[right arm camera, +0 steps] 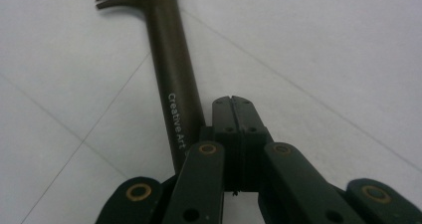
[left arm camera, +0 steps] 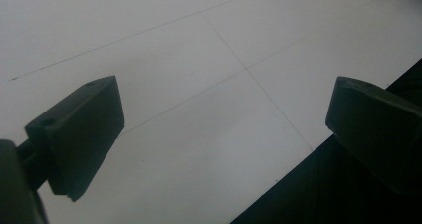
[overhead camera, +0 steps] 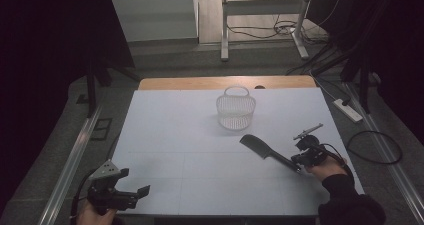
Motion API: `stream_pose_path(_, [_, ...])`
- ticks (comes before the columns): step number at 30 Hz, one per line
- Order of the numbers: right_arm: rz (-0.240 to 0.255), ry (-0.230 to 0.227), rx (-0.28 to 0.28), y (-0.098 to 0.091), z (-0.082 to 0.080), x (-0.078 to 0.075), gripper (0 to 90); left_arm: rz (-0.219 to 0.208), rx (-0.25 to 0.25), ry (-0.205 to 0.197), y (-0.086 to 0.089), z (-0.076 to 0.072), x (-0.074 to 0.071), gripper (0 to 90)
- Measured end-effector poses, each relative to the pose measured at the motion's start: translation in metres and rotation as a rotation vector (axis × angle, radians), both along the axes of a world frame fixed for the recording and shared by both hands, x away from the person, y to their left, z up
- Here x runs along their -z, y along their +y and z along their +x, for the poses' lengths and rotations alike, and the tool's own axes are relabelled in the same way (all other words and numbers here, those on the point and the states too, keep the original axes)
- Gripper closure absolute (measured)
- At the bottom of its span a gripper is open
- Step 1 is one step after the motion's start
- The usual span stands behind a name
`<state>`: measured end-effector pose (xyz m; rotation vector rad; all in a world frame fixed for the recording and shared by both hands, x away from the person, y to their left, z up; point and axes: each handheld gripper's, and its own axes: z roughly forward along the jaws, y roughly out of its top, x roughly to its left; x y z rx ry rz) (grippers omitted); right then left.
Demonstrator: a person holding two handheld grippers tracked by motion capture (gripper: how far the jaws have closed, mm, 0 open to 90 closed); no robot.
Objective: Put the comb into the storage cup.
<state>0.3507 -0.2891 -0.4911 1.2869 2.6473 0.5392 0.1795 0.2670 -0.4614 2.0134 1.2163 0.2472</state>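
While the left gripper (overhead camera: 131, 194) idles agape over bare worktop (overhead camera: 170, 145), the right gripper (right arm camera: 233, 115), clenched, has the comb (overhead camera: 265, 151) beside its jaws, seemingly carrying it; next comes the basket (overhead camera: 235, 111) ahead.

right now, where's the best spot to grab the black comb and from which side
Take the black comb by its long straight handle, near the end by the right gripper, coming down from above with the fingers across the handle. It lies flat on the white table, and the toothed head is wide and thin, so probably harder to pinch.
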Motion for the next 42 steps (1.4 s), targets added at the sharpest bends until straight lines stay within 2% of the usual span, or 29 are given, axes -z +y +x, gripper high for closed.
stream_pose_path(17, [0.007, 0.005, -0.031, 0.004, -0.021, -0.001, 89.5, -0.001, -0.003, 0.001, 0.0, 0.0, 0.0, 2.6])
stream_pose_path(21, [0.003, -0.007, -0.026, 0.003, -0.021, -0.002, 89.5, -0.001, -0.003, 0.002, 0.0, 0.0, 0.0, 2.7])
stream_pose_path(26, [0.018, -0.049, -0.011, 0.0, -0.023, -0.009, 89.2, -0.001, -0.003, 0.003, 0.0, 0.0, 0.0, 2.7])
stream_pose_path(33, [0.041, -0.119, 0.019, -0.004, -0.028, -0.022, 75.5, -0.002, -0.003, 0.003, 0.0, 0.001, 0.0, 2.7])
stream_pose_path(36, [0.046, -0.131, 0.024, -0.004, -0.029, -0.026, 69.0, -0.001, -0.003, 0.004, 0.0, 0.001, 0.0, 2.7])
stream_pose_path(42, [0.053, -0.148, 0.021, 0.0, -0.031, -0.031, 50.2, -0.001, -0.003, 0.006, 0.0, 0.001, 0.0, 2.7])
